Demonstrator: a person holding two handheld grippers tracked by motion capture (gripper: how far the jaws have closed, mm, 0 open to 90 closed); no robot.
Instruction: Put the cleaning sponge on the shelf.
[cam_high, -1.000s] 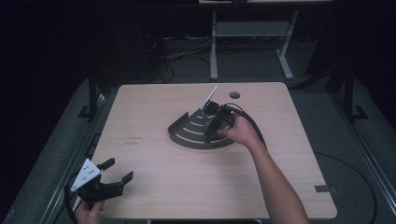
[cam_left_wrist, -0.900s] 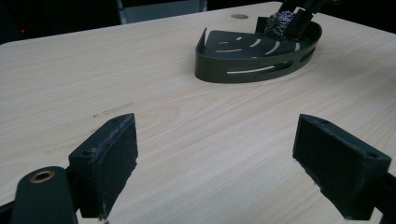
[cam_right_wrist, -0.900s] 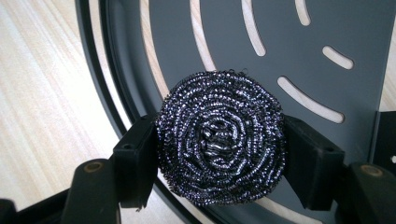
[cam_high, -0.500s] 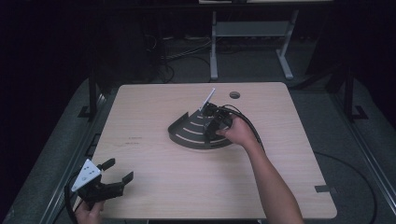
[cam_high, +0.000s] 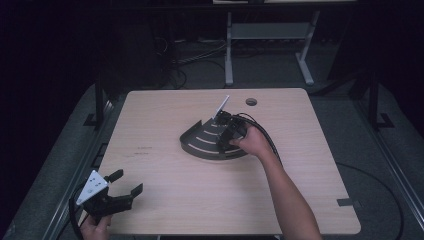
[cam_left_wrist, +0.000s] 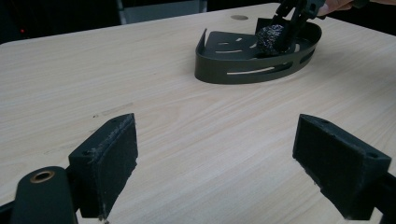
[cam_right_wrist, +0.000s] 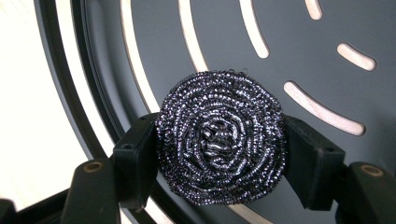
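The right gripper (cam_right_wrist: 219, 154) pinched a steel wool scourer (cam_right_wrist: 220, 137) just above the slotted corner caddy (cam_right_wrist: 327, 56), perhaps touching it. Springy coils could snag a slot. The left gripper (cam_left_wrist: 229, 163) stood spread, idle.

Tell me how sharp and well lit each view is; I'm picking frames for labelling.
High view: table evenly lit, surroundings dark, no blur. Left gripper view: near pads slightly soft, tray clear. Right gripper view: steel scourer crisp with small glints, bare wood at left overexposed.
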